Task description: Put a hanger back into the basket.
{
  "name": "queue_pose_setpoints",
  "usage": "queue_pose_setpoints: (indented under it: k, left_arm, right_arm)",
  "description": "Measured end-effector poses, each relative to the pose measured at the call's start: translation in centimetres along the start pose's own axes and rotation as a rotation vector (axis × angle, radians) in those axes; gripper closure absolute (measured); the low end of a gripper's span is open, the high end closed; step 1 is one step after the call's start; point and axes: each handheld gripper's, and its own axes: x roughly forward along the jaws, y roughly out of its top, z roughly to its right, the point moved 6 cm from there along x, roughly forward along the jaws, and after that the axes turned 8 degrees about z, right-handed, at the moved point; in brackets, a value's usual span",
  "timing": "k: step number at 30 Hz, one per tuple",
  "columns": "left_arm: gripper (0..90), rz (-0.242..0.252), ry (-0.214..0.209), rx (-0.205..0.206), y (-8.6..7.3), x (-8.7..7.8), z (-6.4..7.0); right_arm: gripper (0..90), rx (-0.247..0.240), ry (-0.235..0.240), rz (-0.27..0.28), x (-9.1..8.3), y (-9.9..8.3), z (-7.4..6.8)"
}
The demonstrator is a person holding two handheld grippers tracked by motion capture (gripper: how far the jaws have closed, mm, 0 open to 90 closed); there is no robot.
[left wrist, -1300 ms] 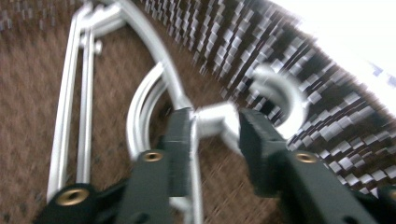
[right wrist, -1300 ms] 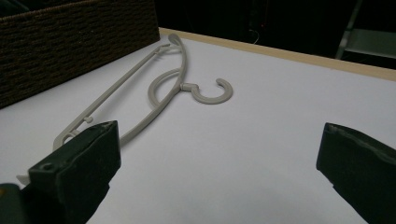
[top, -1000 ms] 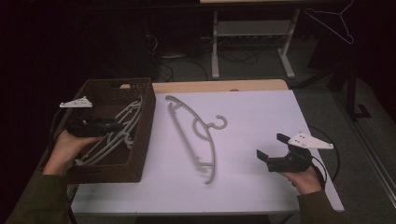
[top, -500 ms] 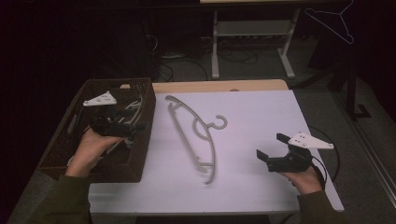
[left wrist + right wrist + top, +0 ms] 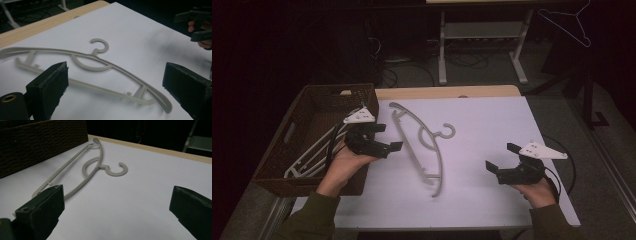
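Worktop, basket and the dark room behind

The worktop (image 5: 492, 120) has a white cover, and a strip of bare wood shows along its far edge. A brown woven basket (image 5: 277, 157) stands on its left side, and some pale hangers (image 5: 312, 152) lie inside it. Behind the worktop there is a grey metal frame (image 5: 482, 35) on the floor, with cables (image 5: 412, 70) near it. A thin wire hanger (image 5: 569, 25) hangs at the top right.

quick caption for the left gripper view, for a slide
Open left gripper faces a grey plastic hanger lying flat on the white table.
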Motion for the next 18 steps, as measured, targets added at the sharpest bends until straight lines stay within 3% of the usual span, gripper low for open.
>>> queue_pose_setpoints:
  k: [12,15,18]
  left_arm:
    - [7.0,-0.016,0.011,0.023,-2.5,3.5,1.6]
    - [10.6,-0.017,0.022,0.021,-3.3,4.1,1.6]
    - [15.3,-0.028,0.036,0.012,-4.0,4.7,1.5]
  right_arm:
    - [0.1,-0.002,0.016,-0.015,0.4,-0.2,-0.3]
    - [2.7,-0.011,0.028,-0.03,0.7,-0.3,-0.5]
    - [11.7,-0.003,0.045,-0.059,1.0,-0.4,-0.9]
